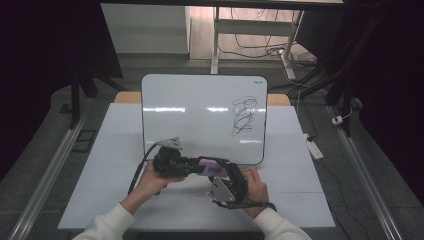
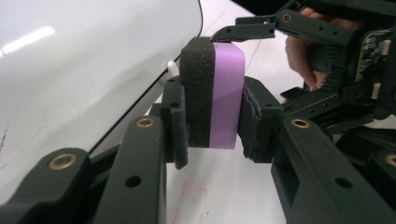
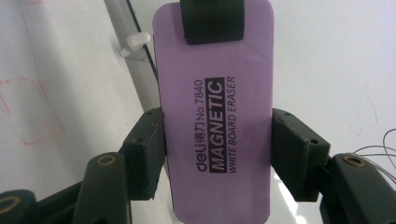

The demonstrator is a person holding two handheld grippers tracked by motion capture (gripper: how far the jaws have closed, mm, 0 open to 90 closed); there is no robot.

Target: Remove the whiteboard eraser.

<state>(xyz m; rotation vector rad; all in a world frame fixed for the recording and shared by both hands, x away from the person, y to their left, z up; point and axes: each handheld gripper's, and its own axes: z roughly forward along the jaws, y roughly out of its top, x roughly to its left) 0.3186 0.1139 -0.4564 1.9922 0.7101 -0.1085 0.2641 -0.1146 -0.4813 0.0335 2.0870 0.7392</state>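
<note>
A purple whiteboard eraser (image 1: 207, 165) with a black foam face hangs just above the table in front of the whiteboard (image 1: 200, 115). My left gripper (image 1: 194, 167) comes in from the left and is shut on it. Its pads squeeze the foam side and the purple back (image 2: 219, 93). My right gripper (image 1: 216, 170) comes from the right. In the right gripper view its pads (image 3: 289, 154) rest against the two long edges of the eraser (image 3: 215, 116), whose label reads "magnetic white board eraser". A black scribble (image 1: 244, 116) marks the board's right half.
The whiteboard lies flat on a white table (image 1: 125, 200) and overhangs its far edge. A small white clip (image 3: 135, 42) sticks out at the board's rim. Faint red marks (image 3: 37, 116) stain the tabletop. Table legs and cables (image 1: 260, 45) stand on the floor beyond.
</note>
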